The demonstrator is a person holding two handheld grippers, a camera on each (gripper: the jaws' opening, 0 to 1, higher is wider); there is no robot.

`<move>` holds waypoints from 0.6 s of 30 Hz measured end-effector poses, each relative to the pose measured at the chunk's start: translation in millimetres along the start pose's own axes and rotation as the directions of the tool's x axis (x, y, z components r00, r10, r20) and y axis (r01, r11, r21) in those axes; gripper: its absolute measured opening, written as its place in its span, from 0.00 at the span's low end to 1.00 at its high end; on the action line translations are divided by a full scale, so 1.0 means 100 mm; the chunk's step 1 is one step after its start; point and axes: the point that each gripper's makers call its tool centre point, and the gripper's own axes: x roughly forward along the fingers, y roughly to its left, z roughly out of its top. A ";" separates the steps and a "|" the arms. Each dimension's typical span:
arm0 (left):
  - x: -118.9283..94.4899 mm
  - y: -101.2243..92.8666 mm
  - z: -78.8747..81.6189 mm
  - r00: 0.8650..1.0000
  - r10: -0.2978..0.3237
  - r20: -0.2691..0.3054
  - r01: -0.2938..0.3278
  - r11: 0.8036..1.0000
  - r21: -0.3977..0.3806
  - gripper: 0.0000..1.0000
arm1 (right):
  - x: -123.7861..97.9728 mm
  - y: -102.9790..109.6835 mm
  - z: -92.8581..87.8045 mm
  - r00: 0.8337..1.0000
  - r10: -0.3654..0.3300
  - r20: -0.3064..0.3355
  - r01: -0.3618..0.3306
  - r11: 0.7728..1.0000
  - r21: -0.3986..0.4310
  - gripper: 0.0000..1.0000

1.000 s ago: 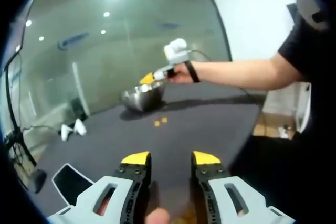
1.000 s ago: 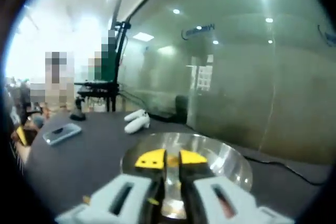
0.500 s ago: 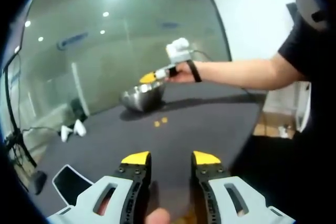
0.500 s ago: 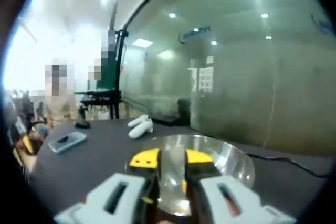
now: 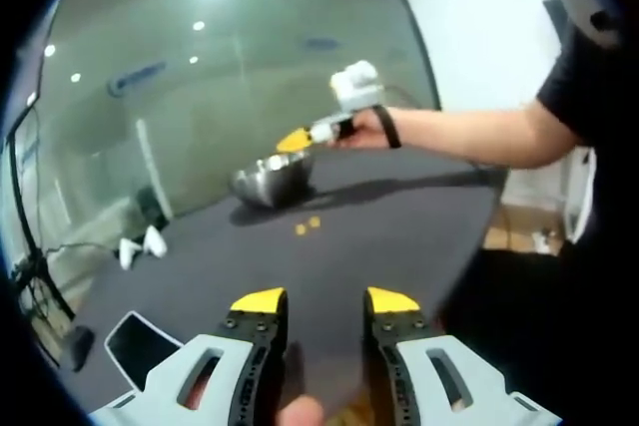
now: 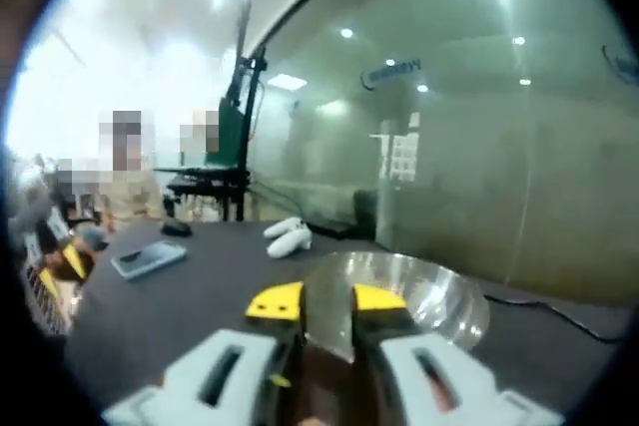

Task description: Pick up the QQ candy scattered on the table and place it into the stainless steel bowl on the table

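Two small orange QQ candies lie on the dark table just in front of the stainless steel bowl. My left gripper hovers open and empty over the table's near side, far from them. A person's hand holds my right gripper above and slightly right of the bowl. In the right gripper view, that gripper is open with nothing between its yellow tips, and the bowl sits just beyond and below them. The bowl's contents are hidden.
A phone lies at the table's near left and two white controllers sit farther left. The phone, the controllers and a black stand appear beyond the bowl. A glass wall stands behind.
My right gripper's jaws have spread from nearly shut to open over the bowl, then risen and drawn back a little. My left gripper has stayed still.
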 end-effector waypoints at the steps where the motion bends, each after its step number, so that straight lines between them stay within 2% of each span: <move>1: -0.01 0.00 0.00 1.000 0.000 0.003 0.000 1.000 -0.005 0.32 | -0.07 0.06 -0.01 1.000 0.005 0.003 -0.005 1.000 0.003 0.18; 3: -0.02 0.01 0.00 1.000 0.002 0.007 -0.002 1.000 -0.009 0.32 | -0.17 0.17 -0.04 1.000 0.030 0.001 -0.030 0.999 0.040 0.19; 4: -0.02 0.01 0.00 1.000 0.004 0.007 -0.004 1.000 -0.010 0.32 | -0.22 0.21 -0.07 0.999 0.032 -0.002 -0.032 0.999 0.024 0.20; 5: -0.02 0.02 0.00 1.000 0.005 0.007 -0.005 1.000 -0.010 0.32 | -0.27 0.27 -0.09 0.999 0.036 -0.004 -0.036 0.999 -0.030 0.20; 7: -0.03 0.01 0.00 1.000 -0.007 0.007 0.008 0.999 -0.042 0.32 | -0.37 0.44 -0.19 0.997 0.069 -0.027 -0.070 0.996 -0.058 0.20; 9: -0.03 0.01 -0.02 1.000 -0.004 -0.002 0.004 0.999 -0.036 0.32 | -0.45 0.54 -0.26 0.996 0.081 -0.040 -0.084 0.994 -0.066 0.21; 18: -0.03 -0.03 -0.03 1.000 -0.016 -0.008 0.016 1.000 -0.018 0.32 | -0.84 0.66 -0.49 0.993 0.103 -0.065 -0.106 0.994 -0.039 0.21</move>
